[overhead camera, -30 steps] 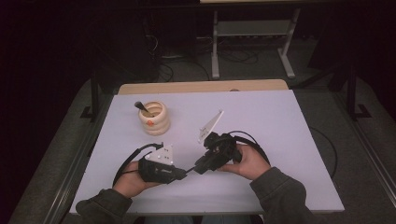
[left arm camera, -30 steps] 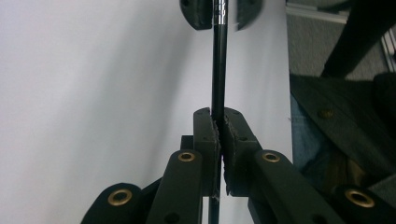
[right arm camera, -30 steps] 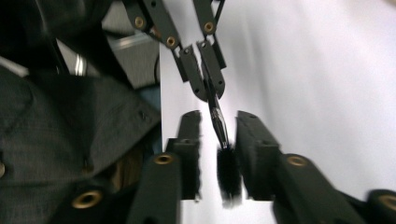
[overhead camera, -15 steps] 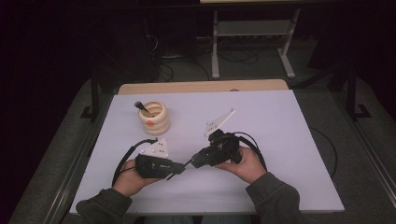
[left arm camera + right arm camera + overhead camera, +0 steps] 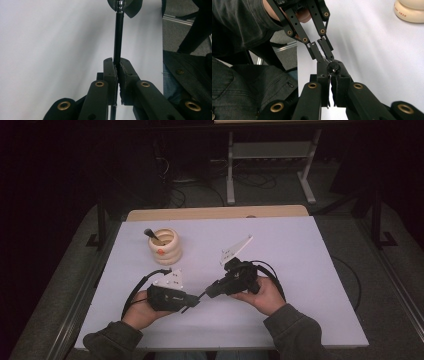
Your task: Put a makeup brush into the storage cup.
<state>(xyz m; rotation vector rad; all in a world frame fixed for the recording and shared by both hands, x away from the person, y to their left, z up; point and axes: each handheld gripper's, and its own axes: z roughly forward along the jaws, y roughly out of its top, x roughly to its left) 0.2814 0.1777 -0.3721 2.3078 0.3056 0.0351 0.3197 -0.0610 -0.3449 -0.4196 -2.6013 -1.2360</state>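
There is just one bit of writing here. It sits on the cream holder (image 5: 409,11), low on its round side, in the right gripper view. The letters are small and dark and they curve with the holder. The last word looks like "SWAN" — the word before it is too blurry to be sure of.

From the high view, the same holder (image 5: 165,246) has a small orange mark on its front. It looks like a tiny picture or a logo — it is too small to read.
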